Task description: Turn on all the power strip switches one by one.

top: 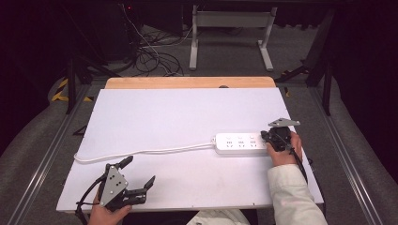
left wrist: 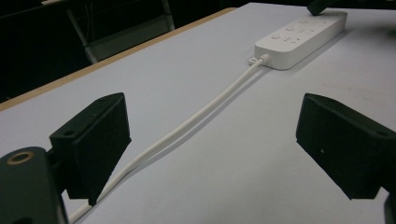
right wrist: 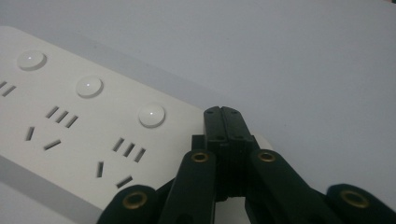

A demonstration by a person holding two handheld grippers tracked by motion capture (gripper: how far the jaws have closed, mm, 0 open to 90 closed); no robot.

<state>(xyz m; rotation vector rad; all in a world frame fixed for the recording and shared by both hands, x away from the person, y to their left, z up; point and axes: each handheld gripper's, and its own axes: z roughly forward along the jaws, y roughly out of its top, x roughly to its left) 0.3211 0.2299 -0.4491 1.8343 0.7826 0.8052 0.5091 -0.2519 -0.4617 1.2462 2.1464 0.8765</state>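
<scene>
My right gripper [right wrist: 223, 112], jaws together, tips over white plastic power strip [right wrist: 70, 126] end; left gripper [top: 138, 172] jaws apart, well away.

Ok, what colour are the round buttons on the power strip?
White, matching the power strip body; the round buttons show best in the right gripper view.

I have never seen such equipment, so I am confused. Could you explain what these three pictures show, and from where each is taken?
There is no robot. A person holds a hand-held gripper in each hand at a white table. The high view looks down from above. The two other pictures come from cameras riding on the grippers. On the table lies a white power strip with its cable. The left hand-held gripper is open, with the cable running between its jaws, and holds nothing. The right hand-held gripper is shut, with its tips over the strip's end by a round button.
</scene>
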